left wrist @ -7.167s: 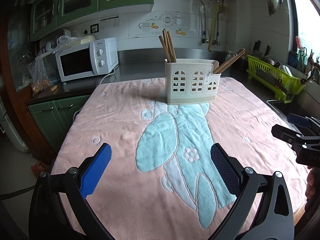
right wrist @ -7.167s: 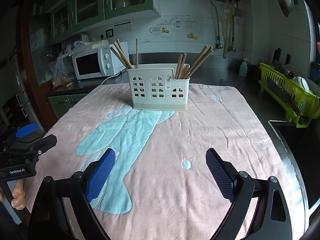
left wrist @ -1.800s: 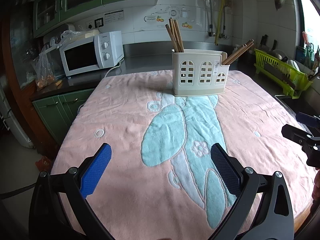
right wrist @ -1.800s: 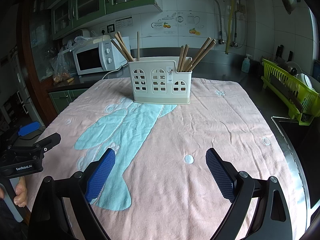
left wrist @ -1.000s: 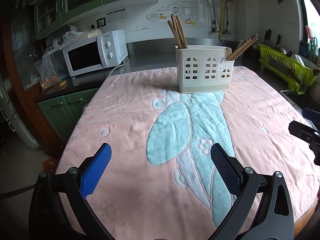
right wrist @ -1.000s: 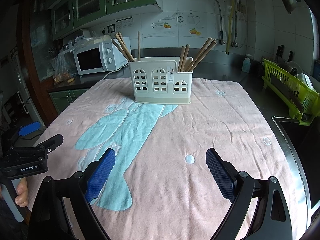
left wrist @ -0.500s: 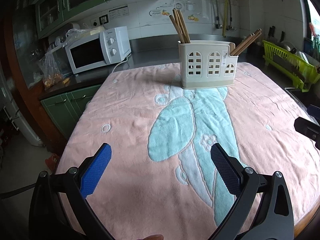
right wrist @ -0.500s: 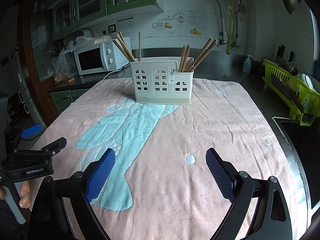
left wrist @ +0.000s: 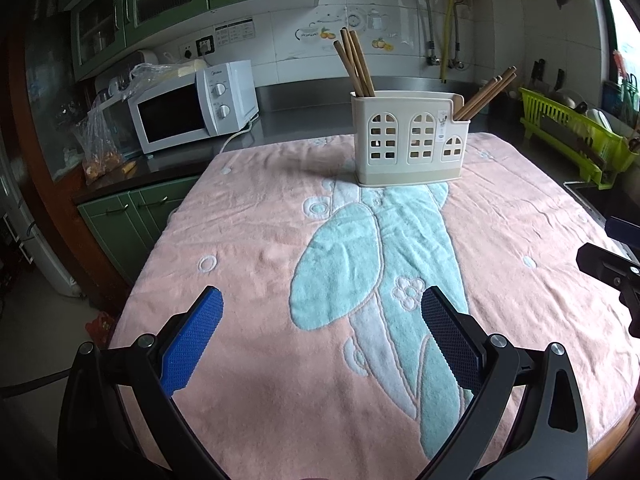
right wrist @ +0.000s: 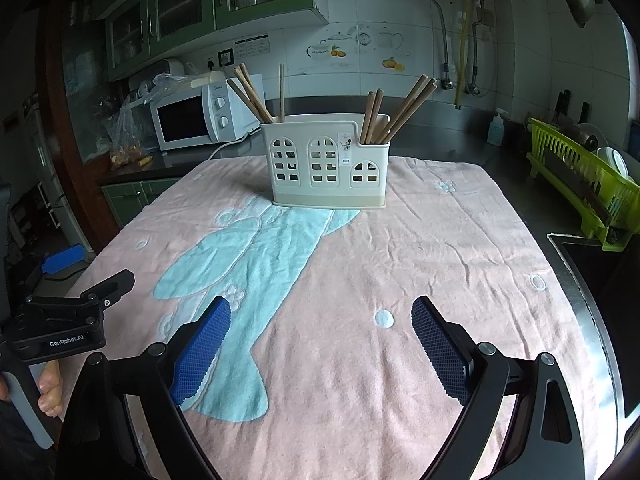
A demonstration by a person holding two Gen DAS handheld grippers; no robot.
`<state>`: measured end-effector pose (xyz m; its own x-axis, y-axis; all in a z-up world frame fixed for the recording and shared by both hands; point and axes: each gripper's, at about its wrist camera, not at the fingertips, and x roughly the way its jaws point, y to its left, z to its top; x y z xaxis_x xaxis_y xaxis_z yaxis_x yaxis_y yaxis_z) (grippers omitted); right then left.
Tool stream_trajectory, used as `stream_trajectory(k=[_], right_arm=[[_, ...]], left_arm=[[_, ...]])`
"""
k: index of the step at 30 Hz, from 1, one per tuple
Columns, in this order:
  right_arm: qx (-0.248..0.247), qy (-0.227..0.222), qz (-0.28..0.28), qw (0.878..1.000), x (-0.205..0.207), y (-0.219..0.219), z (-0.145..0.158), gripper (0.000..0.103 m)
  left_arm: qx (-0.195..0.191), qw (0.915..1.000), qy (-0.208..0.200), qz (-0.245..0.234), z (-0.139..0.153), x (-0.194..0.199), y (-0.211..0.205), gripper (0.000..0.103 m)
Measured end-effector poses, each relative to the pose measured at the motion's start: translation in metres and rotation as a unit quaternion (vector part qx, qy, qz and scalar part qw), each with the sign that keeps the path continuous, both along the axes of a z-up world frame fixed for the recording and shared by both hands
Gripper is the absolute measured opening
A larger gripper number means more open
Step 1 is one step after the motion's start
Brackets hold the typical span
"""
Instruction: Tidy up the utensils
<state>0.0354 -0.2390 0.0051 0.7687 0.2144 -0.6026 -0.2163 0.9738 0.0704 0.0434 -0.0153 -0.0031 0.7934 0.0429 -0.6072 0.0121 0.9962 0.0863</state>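
A cream utensil holder (left wrist: 410,148) (right wrist: 328,166) with arched window cut-outs stands at the far side of a pink towel (left wrist: 260,240) (right wrist: 420,248) with a pale blue pattern. Wooden chopsticks (left wrist: 356,62) (right wrist: 250,94) lean in its left compartment, and more chopsticks (left wrist: 486,94) (right wrist: 396,108) lean in its right one. My left gripper (left wrist: 320,334) hovers open over the near left of the towel, nothing between its blue pads. My right gripper (right wrist: 320,338) hangs open over the near right, also with nothing in it. Both are well short of the holder.
A white microwave (left wrist: 192,106) (right wrist: 200,116) and a plastic bag (left wrist: 100,140) sit on the dark counter at the back left. A green dish rack (left wrist: 576,140) (right wrist: 584,176) stands at the right by a sink (right wrist: 588,260). A hand (right wrist: 50,388) holds the left gripper's handle.
Both grippers have drawn back slightly and drifted, so the holder sits a little farther right in the left view. Both stay open and hold nothing.
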Motion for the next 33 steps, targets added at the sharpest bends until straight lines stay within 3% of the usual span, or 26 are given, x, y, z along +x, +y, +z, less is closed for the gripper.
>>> stream_trajectory(k=[33], right_arm=[[0.002, -0.003, -0.003, 1.0, -0.001, -0.0006, 0.0012, 0.089]], left_arm=[[-0.014, 0.9998, -0.006, -0.013, 0.004, -0.0012, -0.0031, 0.098]])
